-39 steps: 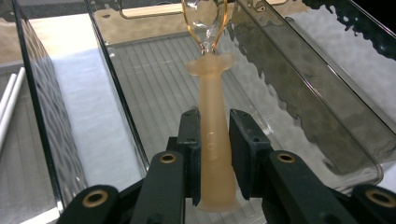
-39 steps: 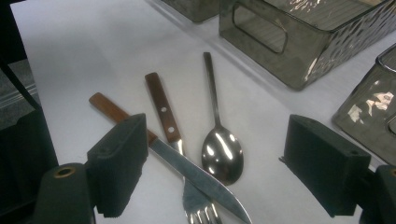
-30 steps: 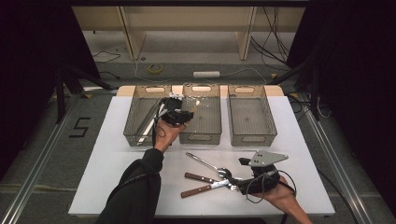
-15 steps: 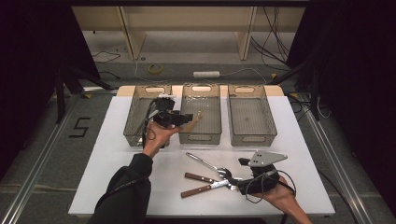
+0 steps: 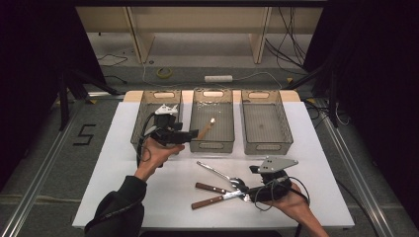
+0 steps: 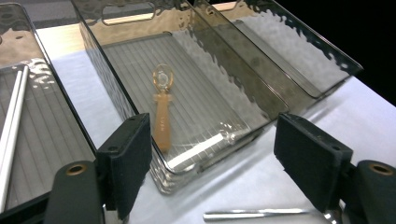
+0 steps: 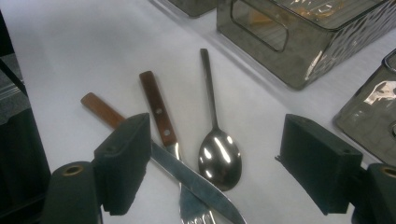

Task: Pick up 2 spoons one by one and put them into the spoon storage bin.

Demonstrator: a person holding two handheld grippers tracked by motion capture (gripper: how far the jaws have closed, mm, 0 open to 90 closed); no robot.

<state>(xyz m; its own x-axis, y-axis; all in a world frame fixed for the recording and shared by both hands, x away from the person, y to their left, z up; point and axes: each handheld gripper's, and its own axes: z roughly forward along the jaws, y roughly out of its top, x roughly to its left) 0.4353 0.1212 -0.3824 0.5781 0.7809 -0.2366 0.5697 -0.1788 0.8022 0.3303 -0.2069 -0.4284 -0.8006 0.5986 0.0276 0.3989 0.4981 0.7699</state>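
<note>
The small wooden spoon (image 6: 162, 108) lies flat on the ribbed floor of the middle bin (image 5: 196, 126) of 3 smoked-plastic bins, and the left gripper (image 5: 190, 137), held over that bin's near-left corner, has just been opening its jaws, which now stand wide with nothing between them. This looks like a sorting job with that drop just finished. Next comes the pile on the white table (image 5: 113, 163): the right gripper (image 7: 215, 161) hangs open and empty over the metal spoon (image 7: 218, 151), wood-handled knife (image 7: 154, 161) and fork (image 7: 161, 114), and must close on 1 piece without dragging the others.
</note>
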